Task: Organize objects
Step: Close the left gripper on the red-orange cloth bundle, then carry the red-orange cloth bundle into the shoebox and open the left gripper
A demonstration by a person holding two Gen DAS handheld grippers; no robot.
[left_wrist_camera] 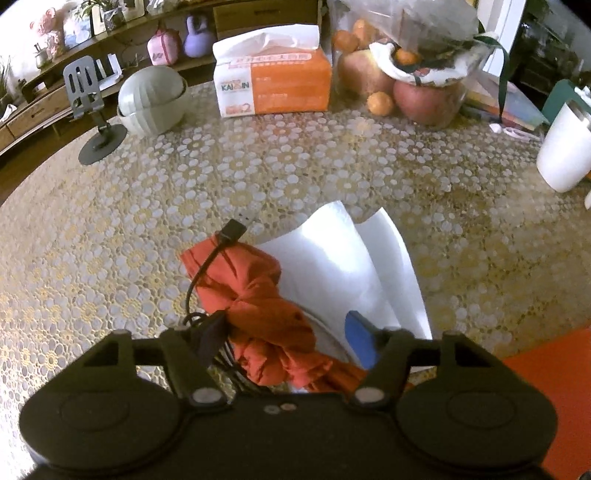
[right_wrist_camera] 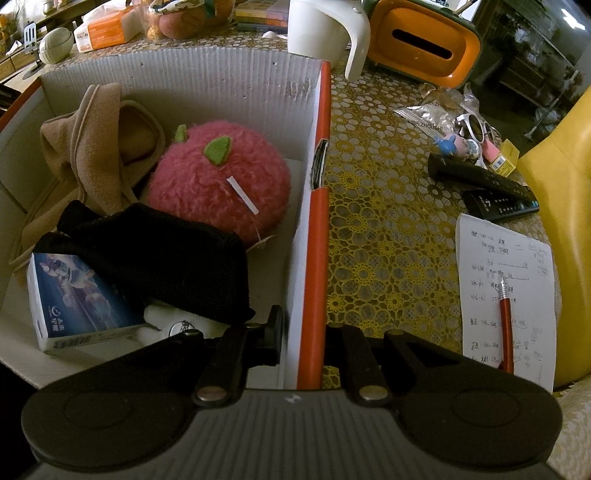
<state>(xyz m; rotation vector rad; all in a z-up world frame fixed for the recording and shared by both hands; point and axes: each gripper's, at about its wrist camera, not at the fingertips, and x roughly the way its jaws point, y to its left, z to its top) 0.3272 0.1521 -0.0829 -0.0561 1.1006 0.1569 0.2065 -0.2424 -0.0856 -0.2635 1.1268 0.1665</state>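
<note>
In the left wrist view my left gripper (left_wrist_camera: 288, 332) is closed around a bundle: a crumpled orange cloth (left_wrist_camera: 258, 295), a black USB cable (left_wrist_camera: 221, 243) and white paper sheets (left_wrist_camera: 347, 258), held above the patterned table. In the right wrist view my right gripper (right_wrist_camera: 303, 332) is shut on the orange-edged right wall (right_wrist_camera: 317, 206) of a cardboard box. The box holds a pink plush apple (right_wrist_camera: 218, 177), a tan cloth (right_wrist_camera: 96, 140), a black knit item (right_wrist_camera: 166, 254) and a blue-white small box (right_wrist_camera: 81, 299).
Left wrist view: tissue pack (left_wrist_camera: 273, 79), fruit bag (left_wrist_camera: 406, 74), green lidded bowl (left_wrist_camera: 151, 99), phone stand (left_wrist_camera: 92, 110), white mug (left_wrist_camera: 565, 144). Right wrist view: notepaper (right_wrist_camera: 506, 295) with red pen (right_wrist_camera: 506, 325), remotes (right_wrist_camera: 484, 184), sunglasses (right_wrist_camera: 472, 129), orange tissue holder (right_wrist_camera: 421, 44), white jug (right_wrist_camera: 325, 29), yellow chair (right_wrist_camera: 561, 221).
</note>
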